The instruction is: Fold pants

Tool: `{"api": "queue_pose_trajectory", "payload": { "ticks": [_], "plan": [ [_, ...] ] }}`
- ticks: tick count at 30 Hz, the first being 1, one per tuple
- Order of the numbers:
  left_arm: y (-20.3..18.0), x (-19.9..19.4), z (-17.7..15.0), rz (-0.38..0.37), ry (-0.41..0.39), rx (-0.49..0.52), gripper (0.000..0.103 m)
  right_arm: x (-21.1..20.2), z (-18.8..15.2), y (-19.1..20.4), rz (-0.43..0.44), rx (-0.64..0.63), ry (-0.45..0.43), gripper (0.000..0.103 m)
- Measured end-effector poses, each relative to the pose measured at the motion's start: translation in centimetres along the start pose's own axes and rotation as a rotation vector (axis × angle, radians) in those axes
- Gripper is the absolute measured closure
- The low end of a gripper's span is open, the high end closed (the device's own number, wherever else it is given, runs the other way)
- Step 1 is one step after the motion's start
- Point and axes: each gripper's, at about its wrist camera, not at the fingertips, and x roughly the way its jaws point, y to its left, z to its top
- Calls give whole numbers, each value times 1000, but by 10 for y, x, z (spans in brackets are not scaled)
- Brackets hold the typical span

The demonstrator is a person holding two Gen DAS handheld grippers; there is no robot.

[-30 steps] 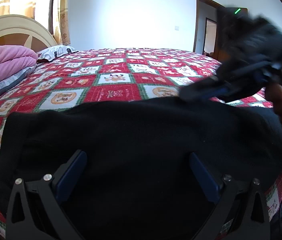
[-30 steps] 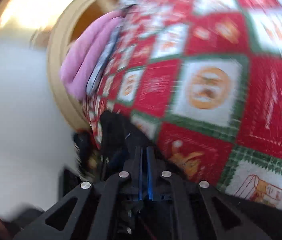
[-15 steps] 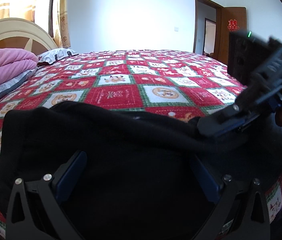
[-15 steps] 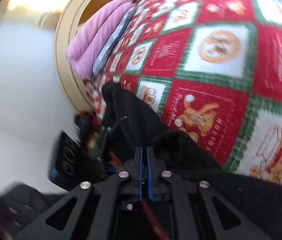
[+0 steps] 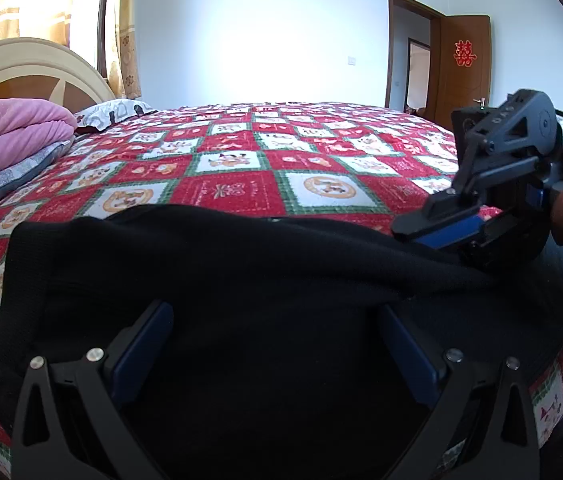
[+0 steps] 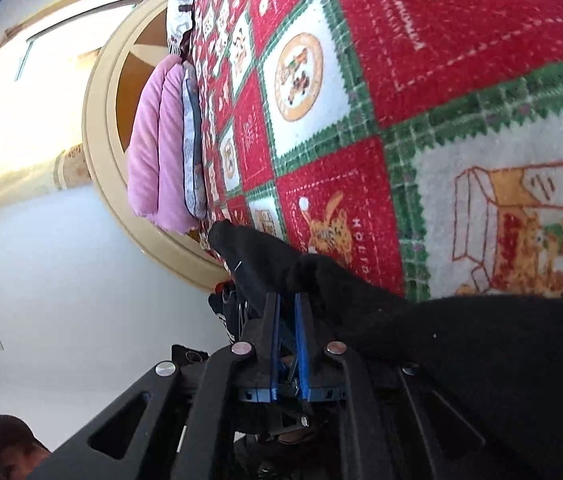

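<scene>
Left wrist view: one pair of black pants (image 5: 241, 280) is spread on the patchwork bedspread (image 5: 237, 192), with the left gripper (image 5: 277, 344) held wide apart over it. One right gripper (image 5: 433, 232) is seen at the pants' far edge, its jaws having just parted slightly, a narrow gap between the fingers (image 6: 303, 320); whether cloth is pinched cannot be told.

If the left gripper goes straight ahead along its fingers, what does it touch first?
Most likely the black pants: the left gripper is open and tilted downward, and the dark cloth fills the space ahead of its fingers. The quilt lies beyond. Depth is uncertain.
</scene>
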Motion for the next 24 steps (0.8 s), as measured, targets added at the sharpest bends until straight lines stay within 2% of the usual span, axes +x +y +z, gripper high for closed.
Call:
{"api": "queue_pose_trajectory", "payload": {
  "ticks": [3,5,7,9,10,14,16,19,20,22,24],
  "plan": [
    [0,-1,0,-1,-1,-1,0,2,3,1,-14,18,-29,95],
    [0,-1,0,-1,-2,0,0,2,3,3,-28,22,-34,90],
    [0,-1,0,-2,-2,-1,0,4,5,5,-1,33,-34,67],
    [0,-1,0,-2,-2,-1,0,3,8,8,56,55,-43,52],
    [0,-1,0,-1,-2,0,0,3,9,10,75,64,-49,50],
    [0,-1,0,-2,-2,-1,0,4,10,9,92,89,-62,51],
    [0,-1,-1,-2,-3,0,0,3,9,8,95,96,-65,63],
    [0,-1,-1,-1,-3,0,0,1,5,11,42,30,-47,68],
    [0,-1,-1,-2,-4,-1,0,-4,3,19,-1,-35,-63,68],
    [0,-1,0,-1,-5,0,0,-14,-1,38,-126,-198,-101,68],
    [0,-1,0,0,-7,0,0,-23,-5,57,-296,-358,-143,68]
  ]
}}
